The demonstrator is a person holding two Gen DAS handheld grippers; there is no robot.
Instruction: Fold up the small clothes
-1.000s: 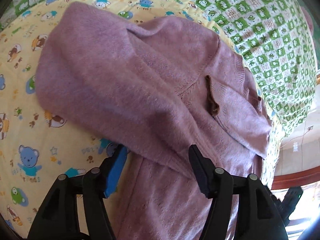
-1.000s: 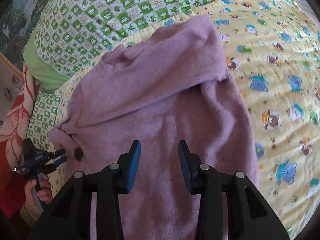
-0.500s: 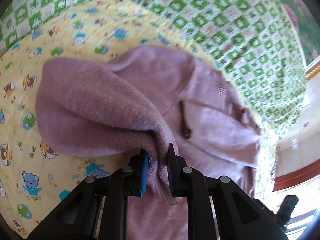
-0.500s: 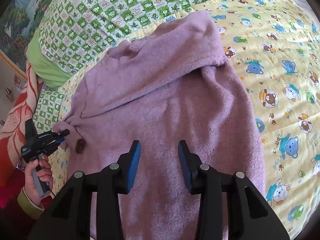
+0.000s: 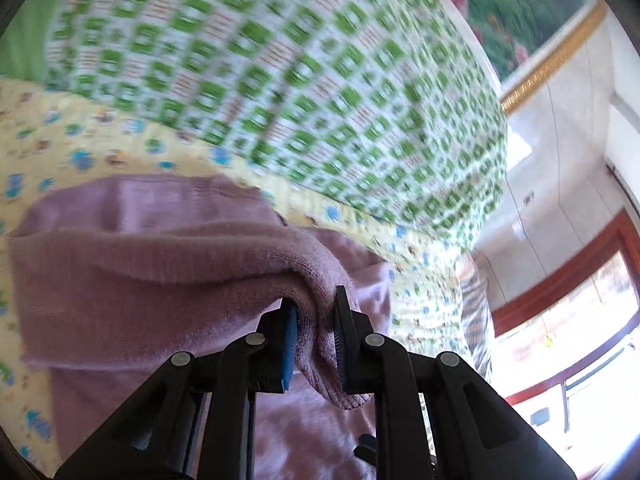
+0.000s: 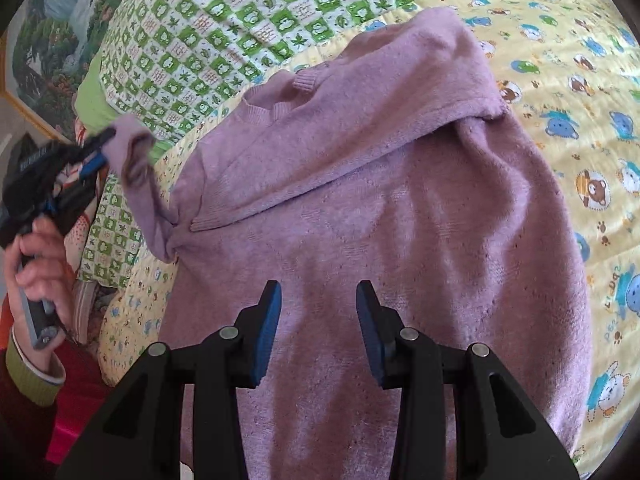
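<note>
I see a purple knitted sweater spread across a yellow bedsheet printed with cartoon bears. One sleeve is already folded over the chest. Behind it lies a green-and-white checked quilt.

My left gripper is clamped on the cuff of the other sleeve, its jaws nearly together with the knit bunched between them. Seen from the right wrist camera, this sleeve hangs lifted off the bed at the sweater's left edge, stretched from the shoulder up to the gripper, which a hand in a green-cuffed sleeve holds.

My right gripper hovers above the lower body of the sweater. Its jaws stand partly open with nothing between them.
</note>
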